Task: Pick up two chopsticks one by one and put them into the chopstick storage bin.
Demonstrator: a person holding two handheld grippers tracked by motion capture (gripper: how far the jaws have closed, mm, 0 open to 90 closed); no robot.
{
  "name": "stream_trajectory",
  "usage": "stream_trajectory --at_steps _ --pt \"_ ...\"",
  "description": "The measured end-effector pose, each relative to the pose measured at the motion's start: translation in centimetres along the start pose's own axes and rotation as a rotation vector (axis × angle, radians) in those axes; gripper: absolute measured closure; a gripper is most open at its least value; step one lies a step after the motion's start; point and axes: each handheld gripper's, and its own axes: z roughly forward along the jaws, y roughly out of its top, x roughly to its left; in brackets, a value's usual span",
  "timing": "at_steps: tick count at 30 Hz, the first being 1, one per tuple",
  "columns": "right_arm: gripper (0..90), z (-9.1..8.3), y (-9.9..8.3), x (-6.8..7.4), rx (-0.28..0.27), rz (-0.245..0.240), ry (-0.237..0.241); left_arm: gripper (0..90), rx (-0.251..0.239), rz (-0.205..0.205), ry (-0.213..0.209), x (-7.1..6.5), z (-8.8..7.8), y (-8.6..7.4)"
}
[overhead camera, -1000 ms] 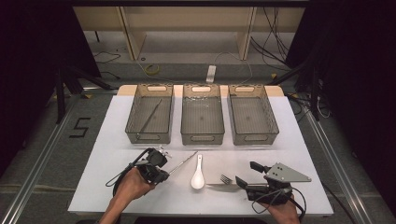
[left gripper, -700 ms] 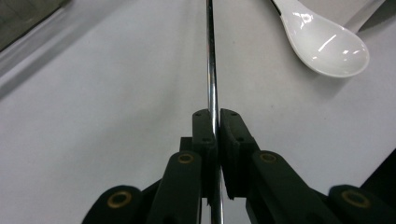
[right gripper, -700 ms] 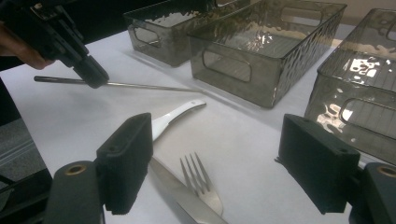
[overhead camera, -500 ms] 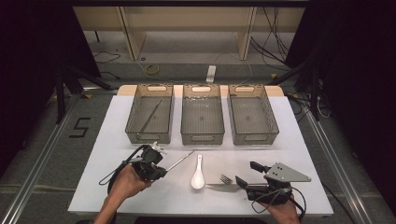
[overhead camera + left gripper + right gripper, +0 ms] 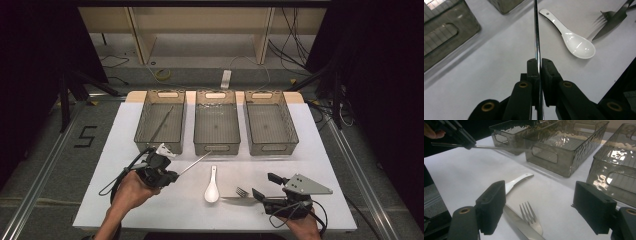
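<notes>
My left gripper (image 5: 172, 176) is shut on a thin metal chopstick (image 5: 195, 163), held above the white table with its tip pointing toward the middle bin. In the left gripper view the chopstick (image 5: 537, 37) runs straight up from between the closed pads (image 5: 547, 75). A white ceramic spoon (image 5: 212, 187) lies at the table's front centre. To its right lie a fork (image 5: 242, 192) and a knife (image 5: 235, 199), one across the other. My right gripper (image 5: 264, 184) rests low at the front right, open, its jaws standing either side of the fork (image 5: 531, 217) without touching it.
Three smoky clear bins stand in a row at the back: the left bin (image 5: 145, 135) holds another chopstick (image 5: 161, 124), while the middle bin (image 5: 216, 147) and right bin (image 5: 271, 145) have bare floors. The white table (image 5: 320, 150) ends close behind my grippers.
My left gripper has risen and drifted slightly left with the chopstick in it, and the chopstick's far end now hangs over the table. The right gripper has stayed put.
</notes>
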Motion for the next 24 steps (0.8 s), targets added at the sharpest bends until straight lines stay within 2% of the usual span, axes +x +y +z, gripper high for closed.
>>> stream_trajectory --at_steps 7,11,14,18,24 --pt "27.0 0.0 0.0 -0.1 -0.001 0.004 0.001 85.2 -0.068 -0.041 0.02 1.7 -1.4 0.9" --pt "27.0 0.1 0.0 -0.1 0.0 0.006 0.002 85.2 -0.099 -0.063 0.05 2.9 -1.5 1.7" --pt "27.0 0.1 0.0 -0.1 -0.001 0.004 0.004 85.1 -0.101 -0.081 0.065 4.0 -1.5 2.3" --pt "27.0 0.1 0.0 -0.1 -0.002 0.008 0.006 85.2 -0.084 -0.106 0.06 5.7 -1.3 3.3" --pt "27.0 0.0 0.0 -0.2 -0.008 0.008 0.004 85.2 -0.106 -0.146 0.099 7.9 -1.7 4.6"
